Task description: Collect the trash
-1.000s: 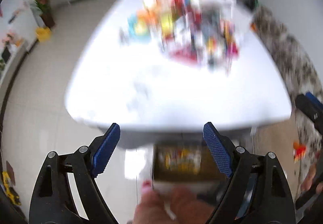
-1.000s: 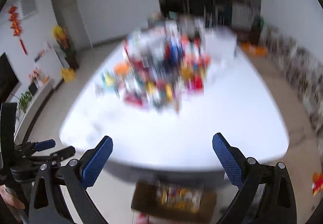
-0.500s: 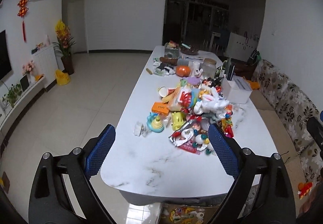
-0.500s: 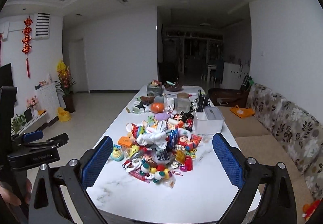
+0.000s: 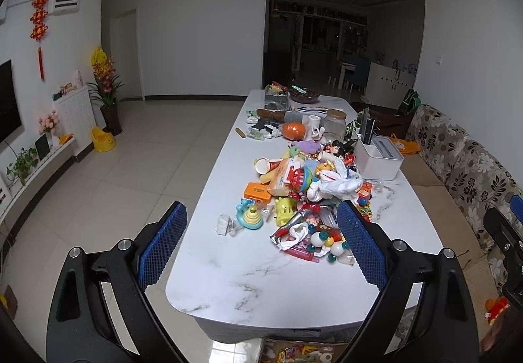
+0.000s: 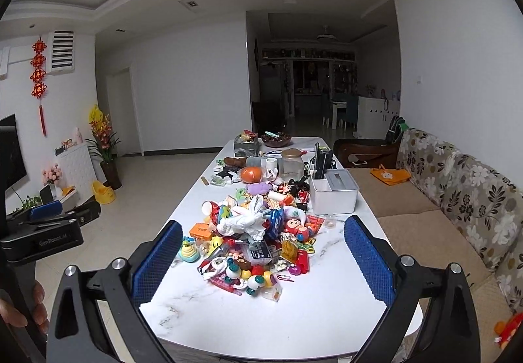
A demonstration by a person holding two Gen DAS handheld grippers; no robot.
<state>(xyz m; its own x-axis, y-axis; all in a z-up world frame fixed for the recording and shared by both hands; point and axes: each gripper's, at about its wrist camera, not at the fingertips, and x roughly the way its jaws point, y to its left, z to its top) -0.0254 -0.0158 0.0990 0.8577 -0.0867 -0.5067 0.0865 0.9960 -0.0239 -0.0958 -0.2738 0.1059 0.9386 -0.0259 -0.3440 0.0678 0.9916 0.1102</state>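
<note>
A long white marble table point(image 5: 261, 284) point(image 6: 294, 314) carries a heap of toys, wrappers and crumpled white paper point(image 5: 330, 186) point(image 6: 248, 219) in its middle. A small crumpled white scrap point(image 5: 224, 224) lies apart at the heap's left. My left gripper point(image 5: 261, 245) is open and empty, held above the table's near end. My right gripper point(image 6: 261, 261) is open and empty too, held before the near end of the heap. The left gripper's body shows in the right wrist view point(image 6: 45, 232) at the left.
A white box point(image 5: 379, 160) point(image 6: 333, 193), a glass jar point(image 5: 335, 124) and an orange ball point(image 5: 294, 130) stand on the far half. A floral sofa point(image 5: 470, 166) runs along the right. A cardboard box of items point(image 5: 300, 353) sits below the near edge.
Both grippers have risen and tilted up from the blurred low view near the table edge. The views are now steady and show the whole table. Both stay open.
</note>
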